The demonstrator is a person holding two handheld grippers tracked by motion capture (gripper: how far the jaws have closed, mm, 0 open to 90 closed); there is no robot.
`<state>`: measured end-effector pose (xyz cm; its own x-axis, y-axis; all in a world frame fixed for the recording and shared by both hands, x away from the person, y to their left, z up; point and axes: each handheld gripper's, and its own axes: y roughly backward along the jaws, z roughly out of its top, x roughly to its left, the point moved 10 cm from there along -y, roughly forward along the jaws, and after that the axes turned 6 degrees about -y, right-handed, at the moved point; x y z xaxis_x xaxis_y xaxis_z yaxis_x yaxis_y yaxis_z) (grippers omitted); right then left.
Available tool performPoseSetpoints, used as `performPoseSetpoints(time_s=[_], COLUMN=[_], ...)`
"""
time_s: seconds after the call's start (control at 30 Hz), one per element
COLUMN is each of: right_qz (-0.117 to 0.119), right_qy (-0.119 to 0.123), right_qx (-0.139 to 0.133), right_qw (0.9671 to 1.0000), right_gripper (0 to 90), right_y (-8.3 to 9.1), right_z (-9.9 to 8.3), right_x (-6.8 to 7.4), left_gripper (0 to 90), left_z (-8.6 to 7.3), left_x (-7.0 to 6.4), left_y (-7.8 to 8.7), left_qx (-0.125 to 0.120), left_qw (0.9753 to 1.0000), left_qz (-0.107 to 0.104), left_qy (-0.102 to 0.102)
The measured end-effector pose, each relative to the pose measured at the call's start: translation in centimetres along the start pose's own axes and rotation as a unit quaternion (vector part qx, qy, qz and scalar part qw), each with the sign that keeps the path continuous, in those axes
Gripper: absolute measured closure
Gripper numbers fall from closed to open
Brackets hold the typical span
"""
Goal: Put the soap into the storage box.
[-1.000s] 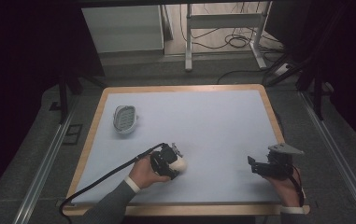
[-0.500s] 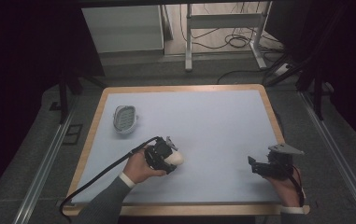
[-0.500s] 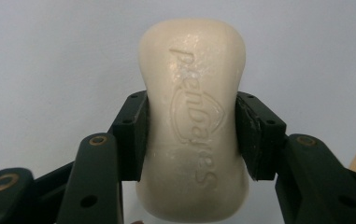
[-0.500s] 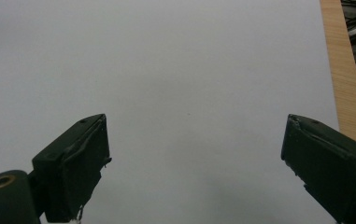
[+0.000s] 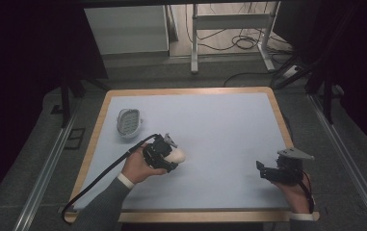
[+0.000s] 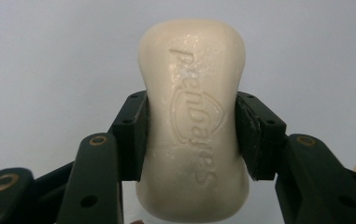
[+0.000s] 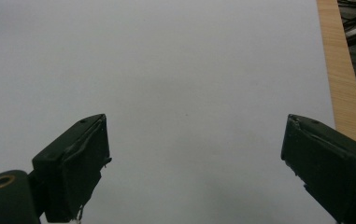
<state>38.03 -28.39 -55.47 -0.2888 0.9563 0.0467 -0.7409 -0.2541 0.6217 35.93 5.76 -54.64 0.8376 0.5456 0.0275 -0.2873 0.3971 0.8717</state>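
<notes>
Between left gripper [image 6: 190,135] fingers [image 6: 131,135]: soap bar [image 6: 192,116], clamped | right gripper [image 7: 194,158] fingers wide apart, empty

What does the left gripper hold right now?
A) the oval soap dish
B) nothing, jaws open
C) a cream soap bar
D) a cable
C: in the left gripper view, the left gripper has its jaws pressed against both sides of the embossed cream soap bar; the soap dish sits apart on the table.
</notes>
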Motion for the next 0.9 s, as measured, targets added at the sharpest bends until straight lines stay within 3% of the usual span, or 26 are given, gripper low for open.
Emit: performPoseSetpoints(time_s=[0.2, 0.9], right_qz=[-0.001, -0.004], right_qy=[0.002, 0.000], right_qx=[0.002, 0.007], right_qw=[1.0000, 1.0000], right_gripper=[7.7, 7.7], right_y=[-0.1, -0.3], right_z=[-0.1, -0.3], right_x=[0.0, -0.1], left_gripper=[49.4, 49.4], left_z=[0.0, 0.2], left_x=[1.1, 2.8], left_y=[0.6, 1.6], left_qx=[-0.003, -0.014], left_qw=[0.9999, 0.9995], left_qz=[0.007, 0.014], left_qy=[0.010, 0.026])
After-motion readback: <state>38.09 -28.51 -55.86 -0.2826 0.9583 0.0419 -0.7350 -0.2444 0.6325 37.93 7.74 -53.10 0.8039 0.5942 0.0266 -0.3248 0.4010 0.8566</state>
